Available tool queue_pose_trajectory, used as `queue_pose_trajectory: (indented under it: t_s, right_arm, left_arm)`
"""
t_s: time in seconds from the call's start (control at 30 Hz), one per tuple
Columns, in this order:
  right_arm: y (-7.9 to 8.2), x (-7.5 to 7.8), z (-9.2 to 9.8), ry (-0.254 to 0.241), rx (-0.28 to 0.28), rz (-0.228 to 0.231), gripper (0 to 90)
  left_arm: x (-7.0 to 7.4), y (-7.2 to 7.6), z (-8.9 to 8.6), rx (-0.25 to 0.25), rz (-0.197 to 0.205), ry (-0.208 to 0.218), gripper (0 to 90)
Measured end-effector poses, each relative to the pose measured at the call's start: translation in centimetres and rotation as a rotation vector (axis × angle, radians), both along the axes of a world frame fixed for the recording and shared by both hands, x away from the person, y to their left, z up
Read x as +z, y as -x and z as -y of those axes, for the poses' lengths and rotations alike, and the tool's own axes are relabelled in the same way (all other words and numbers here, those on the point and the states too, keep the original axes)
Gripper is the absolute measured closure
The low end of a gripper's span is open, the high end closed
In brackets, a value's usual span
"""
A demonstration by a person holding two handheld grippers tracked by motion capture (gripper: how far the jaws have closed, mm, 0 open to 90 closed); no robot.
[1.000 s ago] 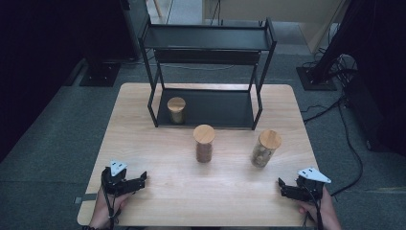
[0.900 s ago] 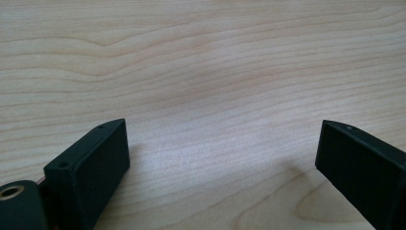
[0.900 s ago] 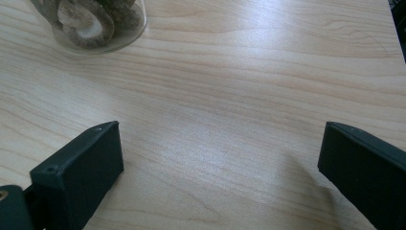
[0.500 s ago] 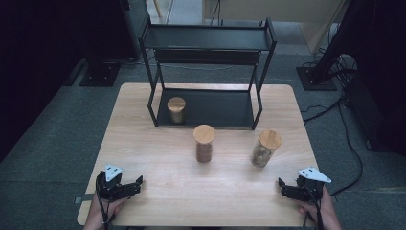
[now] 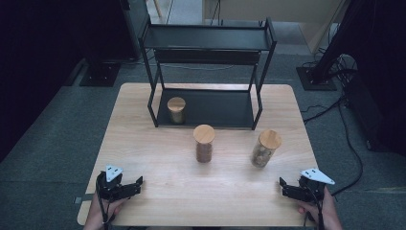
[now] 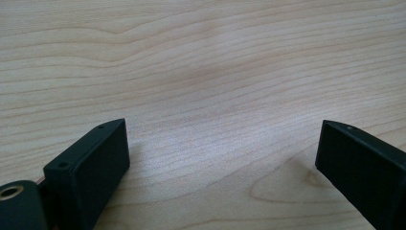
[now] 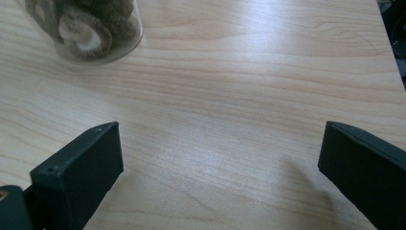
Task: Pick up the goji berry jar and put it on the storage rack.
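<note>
Three glass jars with wooden lids stand on the light wooden table. One small jar sits on the bottom tray of the black metal rack. A taller jar stands mid-table, and a jar of dried mushrooms stands to its right. My left gripper rests open near the front left corner, with bare wood between its jaws. Over at the front right my right gripper is open too, and the mushroom jar stands well ahead of its left jaw.
The rack takes up the back middle of the table and has an upper shelf. Dark floor, cables and stand bases surround the table. The table's right edge lies close to my right gripper.
My left gripper has drawn back a little toward the table's front edge. The right gripper and the jars have kept their places.
</note>
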State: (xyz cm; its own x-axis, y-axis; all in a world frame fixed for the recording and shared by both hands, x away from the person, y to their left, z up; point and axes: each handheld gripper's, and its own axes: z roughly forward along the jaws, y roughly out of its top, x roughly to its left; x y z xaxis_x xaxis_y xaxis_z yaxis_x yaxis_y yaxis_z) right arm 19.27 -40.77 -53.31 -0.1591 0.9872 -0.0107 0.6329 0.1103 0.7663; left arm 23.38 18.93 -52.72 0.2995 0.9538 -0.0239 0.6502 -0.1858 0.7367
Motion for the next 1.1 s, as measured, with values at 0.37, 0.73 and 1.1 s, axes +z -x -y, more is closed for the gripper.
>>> queue_pose_trajectory:
  t_s: [0.37,0.73,1.1]
  right_arm:
    - [0.0,0.0,-1.4,0.006,0.026,-0.006,1.6]
    - [-0.4,0.0,-3.3,0.011,0.067,-0.014,1.6]
    - [-0.9,0.0,-5.7,0.030,0.104,-0.016,1.5]
  left_arm:
    - [0.0,0.0,0.1,-0.005,0.000,-0.009,4.6]
    - [0.0,0.0,0.2,-0.007,-0.002,-0.016,4.6]
    - [0.0,0.0,0.1,-0.011,-0.001,-0.007,4.6]
